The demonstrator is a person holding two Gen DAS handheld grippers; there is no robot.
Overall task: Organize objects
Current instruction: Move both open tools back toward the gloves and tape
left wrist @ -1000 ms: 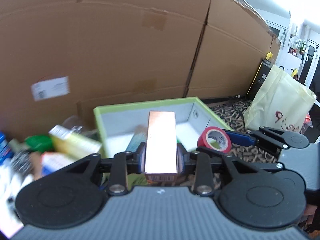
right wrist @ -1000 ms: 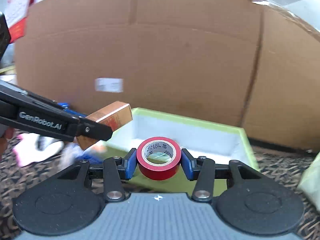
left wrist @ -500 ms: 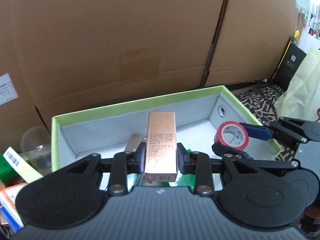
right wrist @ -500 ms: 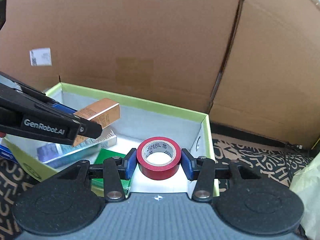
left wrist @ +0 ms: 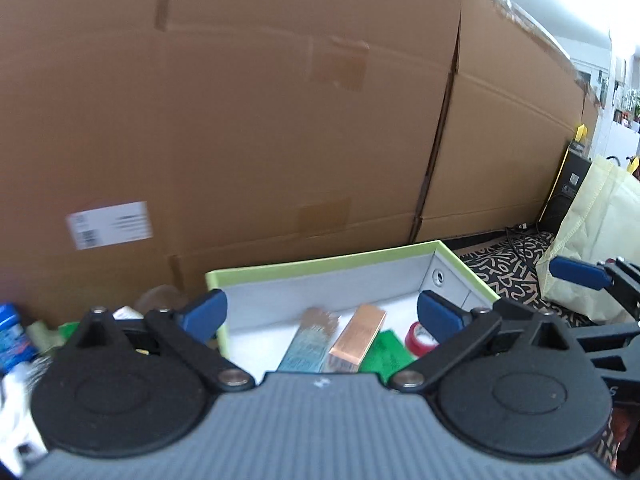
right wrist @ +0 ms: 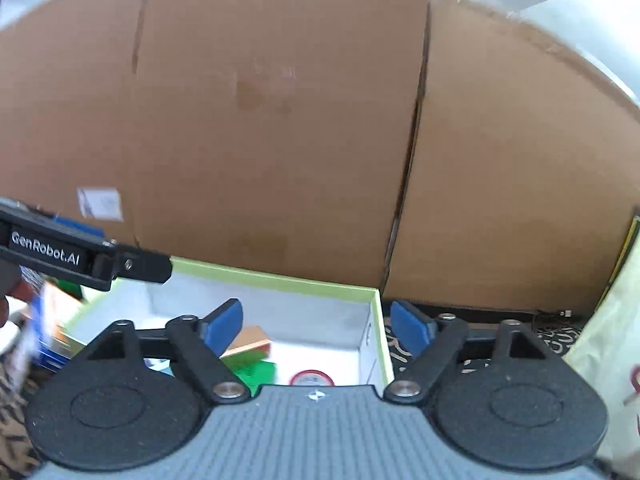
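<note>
Since the earlier frames the copper box (left wrist: 357,338) has left the left gripper (left wrist: 322,316) and the tape (right wrist: 312,378) has left the right gripper (right wrist: 316,326); both now lie in the tray (left wrist: 320,265); both sets of jaws have just been opening, nothing between them now. Left jaws spread wide; right jaws spread. Left wrist view: copper box on tray floor, tilted toward 1 o'clock; teal box (left wrist: 310,340) touching it at its 9 o'clock side; green pack (left wrist: 386,350) at its 3 o'clock; tape beyond that, part hidden by the right finger. Cardboard wall (left wrist: 280,120) at 12 o'clock; cream bag (left wrist: 592,256) at 3 o'clock; clutter (left wrist: 16,336) at 9 o'clock, blurred.
</note>
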